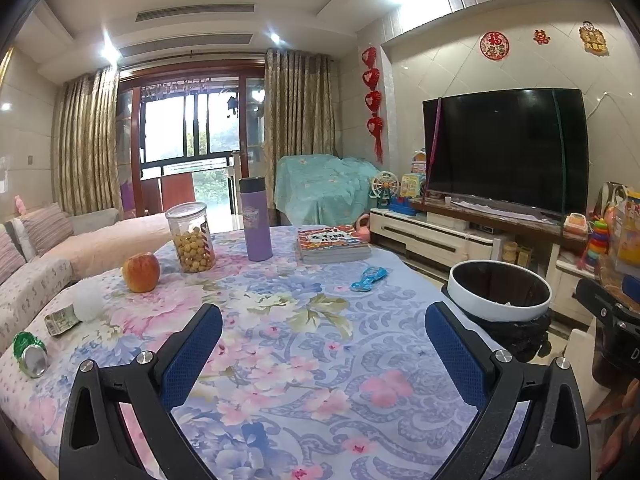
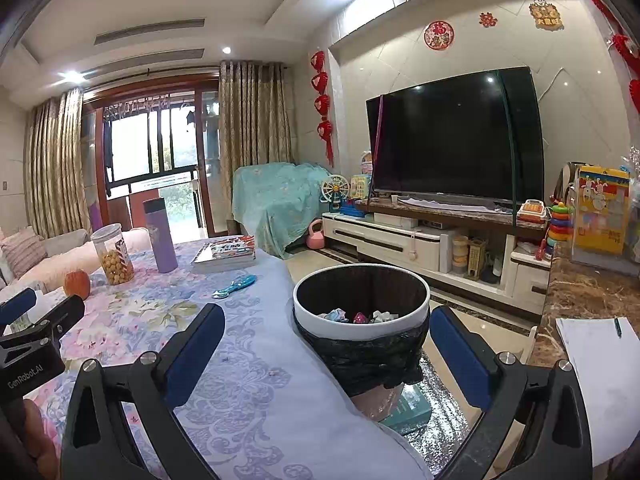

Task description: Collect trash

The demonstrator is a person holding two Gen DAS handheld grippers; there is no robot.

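Observation:
A white-rimmed bin (image 2: pixel 362 326) with a black liner stands just off the table's right edge, with crumpled scraps (image 2: pixel 354 316) inside. On the table's left side lie a crushed green can (image 1: pixel 30 354), a flattened green wrapper (image 1: pixel 60 320) and a white paper ball (image 1: pixel 88 300). A blue wrapper (image 1: pixel 369 278) lies mid-table. My left gripper (image 1: pixel 324 344) hangs open over the floral cloth with nothing between its fingers. The right gripper (image 2: pixel 326 350) is open too, above the table edge in front of the bin, which shows as bin (image 1: pixel 499 294) in the left wrist view.
On the table (image 1: pixel 304 360) stand an apple (image 1: pixel 141 272), a jar of yellow balls (image 1: pixel 191 238), a purple flask (image 1: pixel 256 220) and a stack of books (image 1: pixel 332 242). A sofa (image 1: pixel 48 264) runs along the left. A TV (image 2: pixel 456 136) on its cabinet stands right, beside a marble counter (image 2: pixel 580 292).

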